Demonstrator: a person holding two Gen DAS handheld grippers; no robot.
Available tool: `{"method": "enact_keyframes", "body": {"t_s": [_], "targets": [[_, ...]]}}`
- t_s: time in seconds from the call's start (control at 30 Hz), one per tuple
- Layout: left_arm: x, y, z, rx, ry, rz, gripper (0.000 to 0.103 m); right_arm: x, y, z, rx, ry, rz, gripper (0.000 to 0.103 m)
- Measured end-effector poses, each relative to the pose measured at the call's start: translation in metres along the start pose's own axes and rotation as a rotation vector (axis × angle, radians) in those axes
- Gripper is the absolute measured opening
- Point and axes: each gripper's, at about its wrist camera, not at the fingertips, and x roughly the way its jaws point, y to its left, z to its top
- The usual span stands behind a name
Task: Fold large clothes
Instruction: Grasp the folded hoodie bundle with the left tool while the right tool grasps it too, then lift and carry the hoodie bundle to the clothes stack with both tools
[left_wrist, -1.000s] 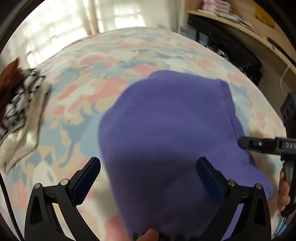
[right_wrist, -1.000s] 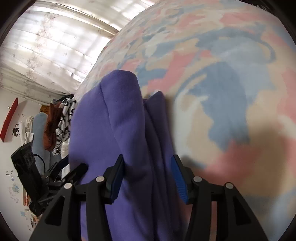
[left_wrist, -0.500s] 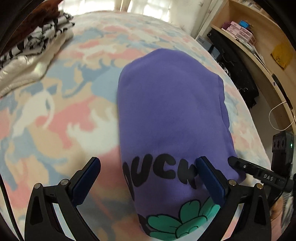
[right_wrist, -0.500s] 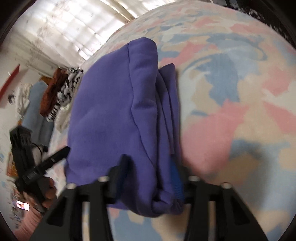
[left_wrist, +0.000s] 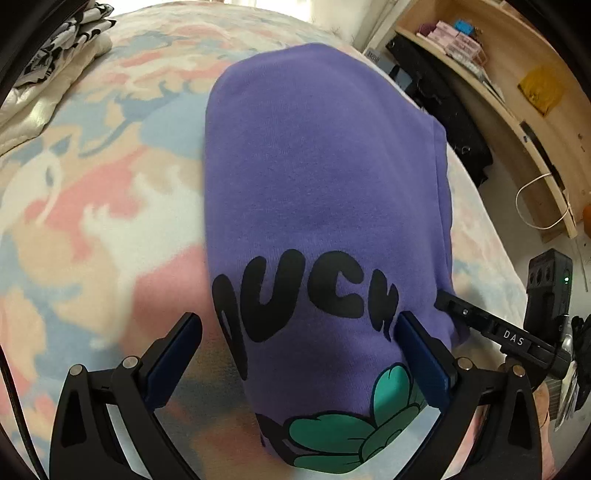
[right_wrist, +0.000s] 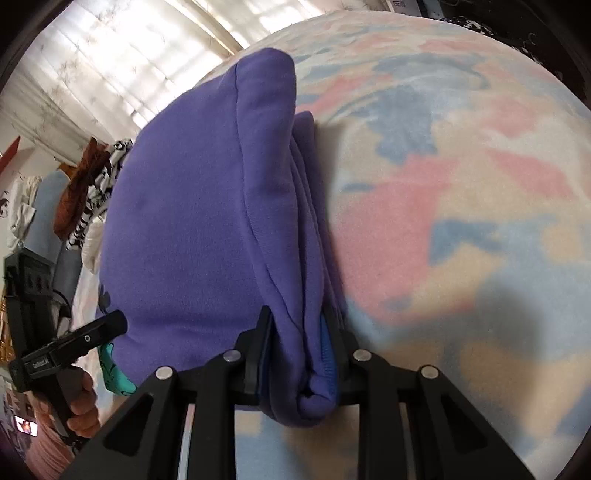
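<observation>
Purple hoodie (left_wrist: 317, 192) lies folded on the bed (right_wrist: 461, 206); right gripper (right_wrist: 299, 339) pinches its stacked edge at six o'clock, keeping layers together. Left gripper (left_wrist: 295, 354) hovers over the print, jaws spread, gripping nothing.

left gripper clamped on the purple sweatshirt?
No, the left gripper stands wide open over the purple sweatshirt, gripping nothing.

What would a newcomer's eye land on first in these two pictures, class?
The folded purple sweatshirt, with black lettering and a green flower print, lies on a pastel blanket. The right gripper is clamped on its bunched edge, while the left gripper hangs open above the print. A pile of other clothes sits at the far left.
</observation>
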Motion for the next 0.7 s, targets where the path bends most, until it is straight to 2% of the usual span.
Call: {"method": "enact_keyframes", "body": {"t_s": [0.2,0.33,0.37,0.43,0.53,0.6,0.7], "targets": [[-0.017,-0.001,-0.003,-0.044,-0.024,0.037,0.102,-0.006,0.005,0.005,-0.013,0.007,-0.001,0.026],[-0.033,0.005,-0.007,-0.040,-0.065,0.054,0.102,-0.014,0.005,0.007,-0.030,0.013,-0.007,0.029],[-0.038,0.007,-0.008,-0.041,-0.065,0.047,0.102,-0.015,0.005,0.008,-0.032,0.016,-0.009,0.030],[-0.047,0.014,-0.006,-0.056,-0.050,-0.022,0.102,-0.017,0.009,0.011,-0.048,0.029,-0.021,0.031],[-0.054,0.026,0.000,-0.085,-0.062,-0.075,0.102,-0.018,0.015,0.016,-0.060,0.050,-0.044,0.046],[-0.053,0.036,0.003,-0.100,-0.056,-0.104,0.102,-0.022,0.016,0.022,-0.058,0.058,-0.043,0.062],[-0.042,0.043,0.006,-0.132,-0.009,-0.184,0.102,-0.031,0.016,0.031,-0.050,0.043,-0.010,0.072]]}}
